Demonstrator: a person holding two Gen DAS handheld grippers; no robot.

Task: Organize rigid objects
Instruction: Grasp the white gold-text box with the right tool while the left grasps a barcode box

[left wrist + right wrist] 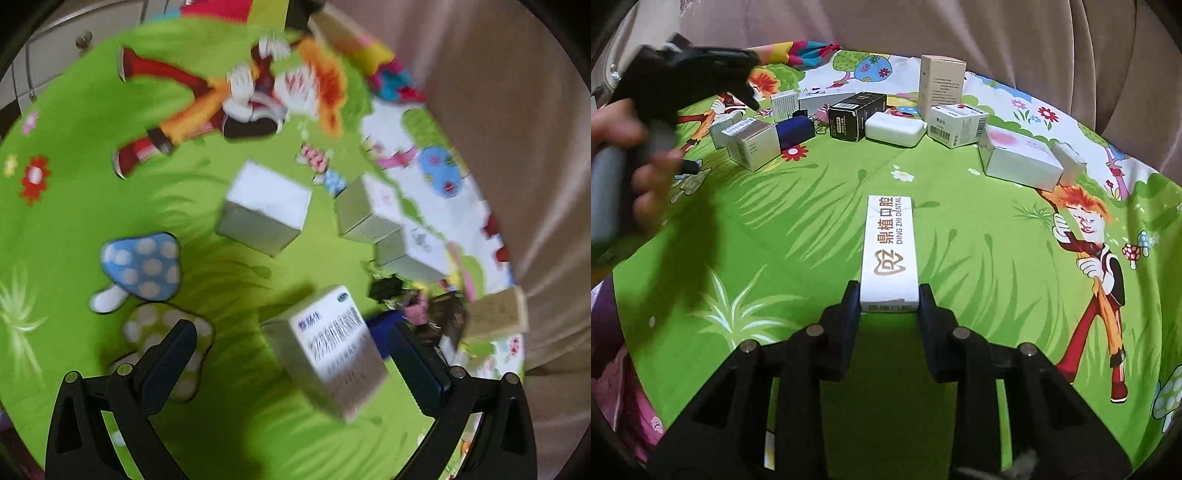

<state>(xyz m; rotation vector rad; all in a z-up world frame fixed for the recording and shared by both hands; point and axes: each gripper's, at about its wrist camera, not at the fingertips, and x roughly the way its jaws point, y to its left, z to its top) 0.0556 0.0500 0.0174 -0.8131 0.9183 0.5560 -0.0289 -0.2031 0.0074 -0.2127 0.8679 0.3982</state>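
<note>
On the green cartoon-print cloth (798, 229), the right gripper (889, 295) is clenched on the near end of a long white box marked "DING ZHI DENTAL" (889, 247), which lies flat and points away from the camera. Only the right wrist view shows this box. It also shows the far row: a tall beige carton (940, 86), a black box (857, 115), a white rounded case (895, 129), a white barcode box (958, 124) and a flat white box with a pink patch (1019, 158). At its left edge a hand (624, 147) holds the left gripper's handle.

The left wrist view is blurred by motion. There the left gripper (291, 350) stands released, fingers wide apart, with a white printed box (328, 350) lying between them on the cloth; whether either finger touches it I cannot tell. Beyond lie a plain white box (264, 208) and two more white boxes (369, 208) side by side.
</note>
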